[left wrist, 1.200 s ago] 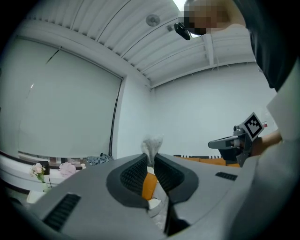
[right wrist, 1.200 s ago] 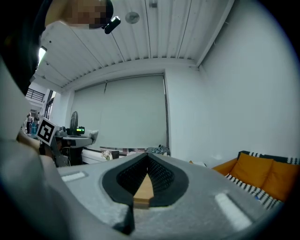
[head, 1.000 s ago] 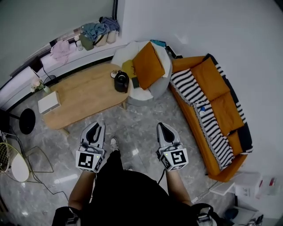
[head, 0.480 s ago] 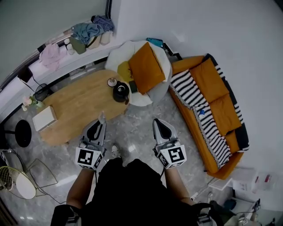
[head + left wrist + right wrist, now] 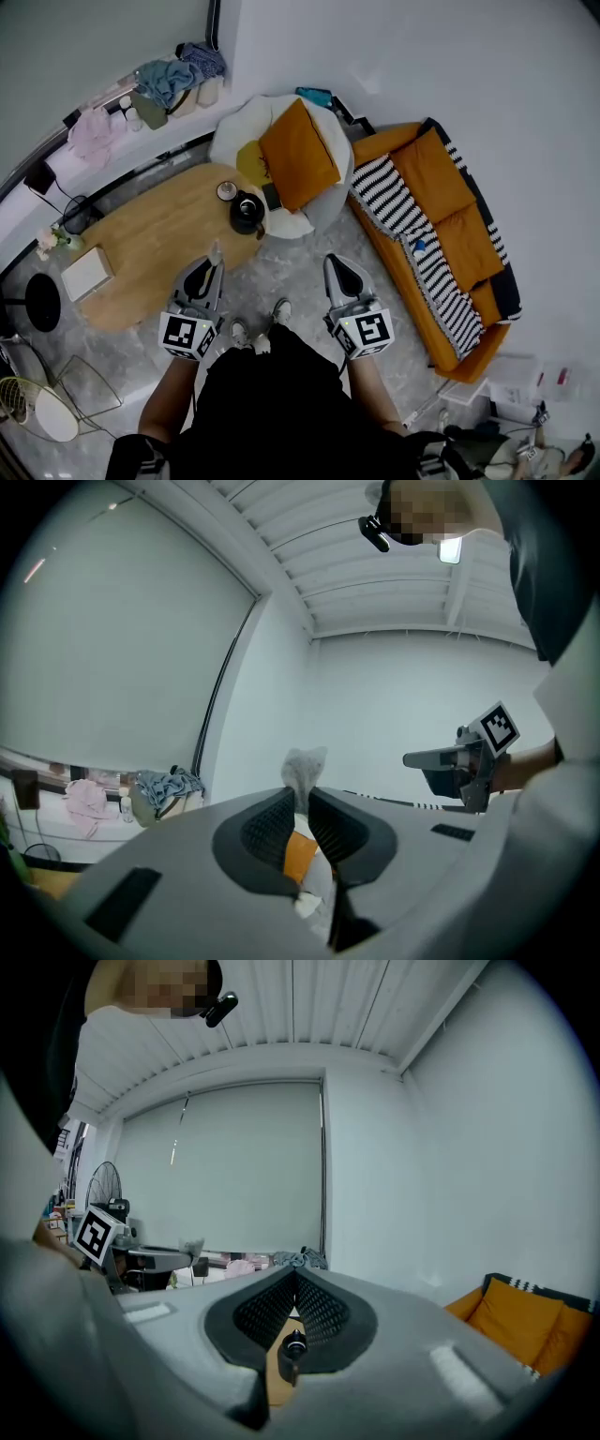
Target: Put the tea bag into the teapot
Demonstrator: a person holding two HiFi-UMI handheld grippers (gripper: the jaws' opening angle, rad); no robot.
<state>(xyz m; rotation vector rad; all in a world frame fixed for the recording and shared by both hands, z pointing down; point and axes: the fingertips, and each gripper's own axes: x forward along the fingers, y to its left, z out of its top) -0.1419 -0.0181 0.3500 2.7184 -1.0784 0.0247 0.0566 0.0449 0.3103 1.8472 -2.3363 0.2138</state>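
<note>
tea bag base hidden between claw pads, teapot tiny

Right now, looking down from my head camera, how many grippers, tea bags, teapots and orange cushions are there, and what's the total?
grippers: 2, the left gripper and the right gripper
tea bag: 1, held in the left gripper
teapot: 1
orange cushions: 3
Total: 7

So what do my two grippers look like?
The left gripper and right gripper are pale grey, with black ribbed pads inside the jaws and a white cube of black square markers at the rear. Your top is black.
</note>
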